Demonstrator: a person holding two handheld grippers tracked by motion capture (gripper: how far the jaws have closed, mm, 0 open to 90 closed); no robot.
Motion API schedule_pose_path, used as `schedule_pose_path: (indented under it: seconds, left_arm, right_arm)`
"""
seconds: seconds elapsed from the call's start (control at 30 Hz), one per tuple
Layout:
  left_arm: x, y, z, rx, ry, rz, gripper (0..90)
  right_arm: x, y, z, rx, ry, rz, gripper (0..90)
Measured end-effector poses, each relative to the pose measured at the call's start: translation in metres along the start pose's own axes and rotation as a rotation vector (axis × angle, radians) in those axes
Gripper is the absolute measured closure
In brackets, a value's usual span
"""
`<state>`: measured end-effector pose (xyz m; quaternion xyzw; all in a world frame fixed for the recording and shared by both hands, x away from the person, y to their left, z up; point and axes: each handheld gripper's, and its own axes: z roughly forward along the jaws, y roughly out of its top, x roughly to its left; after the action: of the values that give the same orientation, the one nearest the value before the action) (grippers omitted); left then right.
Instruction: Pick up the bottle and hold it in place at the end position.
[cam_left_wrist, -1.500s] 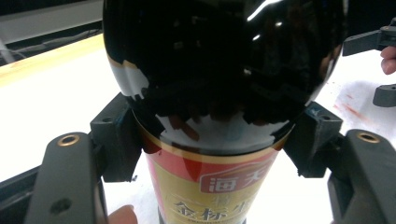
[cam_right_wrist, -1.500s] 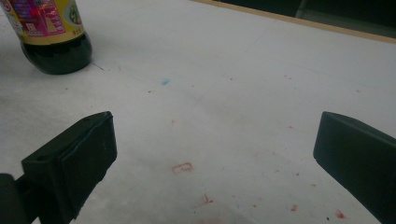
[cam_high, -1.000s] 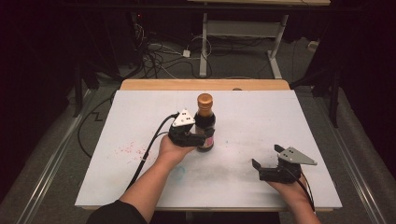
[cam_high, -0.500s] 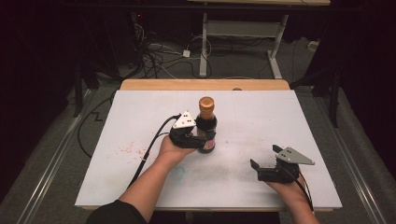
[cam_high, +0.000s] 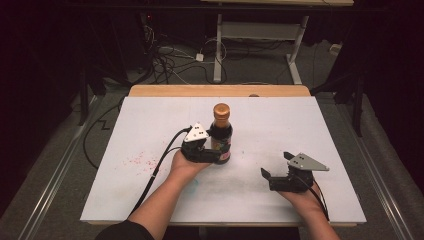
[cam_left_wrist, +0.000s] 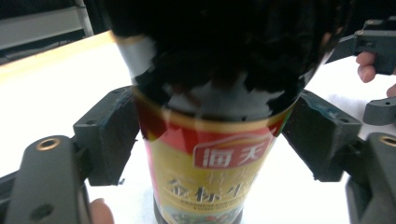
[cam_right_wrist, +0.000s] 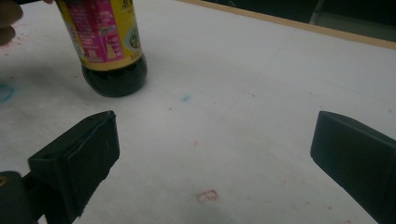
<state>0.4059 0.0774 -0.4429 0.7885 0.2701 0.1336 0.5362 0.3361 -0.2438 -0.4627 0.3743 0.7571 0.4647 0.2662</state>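
Your left gripper (cam_left_wrist: 205, 140) has just been opening its fingers (cam_left_wrist: 109, 135), and in the left gripper view the sauce bottle (cam_left_wrist: 210, 140) stands between them with slim gaps of white table showing on both sides: the pads no longer press on the label. The step in hand looks like letting go of the bottle after setting it down, so let the fingers spread a little wider before you move, then draw the gripper straight back toward the bottom of the high view, level, so neither pad clips the glass and tips it.

In the high view the left gripper (cam_high: 202, 149) sits at the bottle's lower left, and the bottle (cam_high: 221, 131) stands upright on the white table (cam_high: 325, 125) near the centre of the frame, gold cap up.

Your right gripper (cam_high: 290, 176) rests at the lower right of that view, well apart from the bottle. Its fingers (cam_right_wrist: 84, 156) are spread wide and hold nothing; bare table lies between them, the bottle's base (cam_right_wrist: 114, 77) at the upper left.
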Motion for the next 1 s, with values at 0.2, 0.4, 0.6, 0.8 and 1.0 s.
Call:
schedule_pose_path:
  seconds: [0.2, 0.4, 0.6, 0.8, 1.0]
  left_arm:
    - [-0.026, 0.004, 0.024, -0.324, 0.005, -0.394, 18.1]
    - [-0.03, 0.006, 0.031, -0.388, 0.024, -0.473, 19.7]
    - [-0.031, 0.005, 0.032, -0.389, 0.019, -0.468, 25.5]
    - [-0.032, 0.004, 0.032, -0.389, 0.026, -0.45, 27.2]
    - [-0.023, -0.001, 0.026, -0.277, 0.029, -0.309, 27.9]
  right_arm:
    - [0.002, 0.021, 0.007, -0.035, 0.041, 0.009, 16.1]
    - [0.005, 0.035, 0.013, -0.048, 0.06, 0.02, 21.8]
    - [0.01, 0.048, 0.021, -0.066, 0.097, 0.038, 40.4]
    - [0.011, 0.057, 0.024, -0.076, 0.127, 0.034, 65.5]
    - [0.013, 0.067, 0.026, -0.085, 0.151, -0.004, 81.4]
